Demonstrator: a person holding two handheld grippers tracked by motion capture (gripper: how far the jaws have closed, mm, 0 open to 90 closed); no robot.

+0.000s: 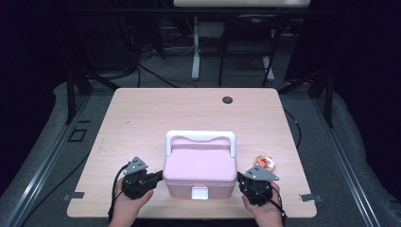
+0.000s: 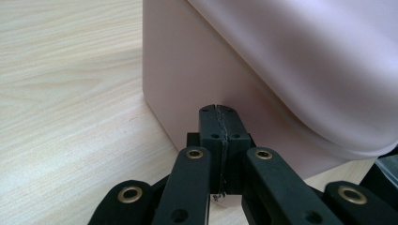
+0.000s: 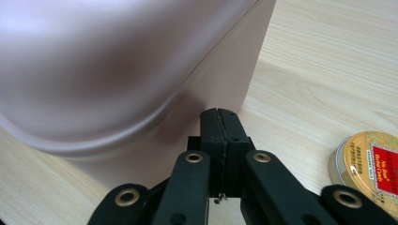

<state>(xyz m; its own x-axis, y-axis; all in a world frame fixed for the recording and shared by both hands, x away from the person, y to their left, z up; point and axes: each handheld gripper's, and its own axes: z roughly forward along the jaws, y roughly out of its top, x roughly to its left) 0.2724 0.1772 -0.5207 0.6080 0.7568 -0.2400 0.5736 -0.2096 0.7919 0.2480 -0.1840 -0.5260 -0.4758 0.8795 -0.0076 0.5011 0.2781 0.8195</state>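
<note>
So there's a pink box [image 1: 200,172] sitting near the front edge of the desk [image 1: 142,113], roughly in the middle between the two hands. Its long axis runs left to right across the desk. The white latch [image 1: 199,192] on the front face points toward the person, and the white handle [image 1: 200,138] lies folded back toward the far side, flat over the lid.

The left claw [image 1: 156,178] sits just at the box's left side wall, down low near the base, jaws pressed together with nothing between them. In the left gripper view its tips [image 2: 218,112] look right up against the pink wall, though I can't tell if they actually touch. The right claw [image 1: 242,181] mirrors it on the box's right side, also pressed together and empty, tips right by the lower wall in the right gripper view [image 3: 219,115].

Just right of the box, beside the right claw, lies a small round gold tin [image 1: 265,162] with a red label. The right gripper view shows writing on that label [image 3: 387,161], but it's too small to read. No writing visible on the box.
</note>
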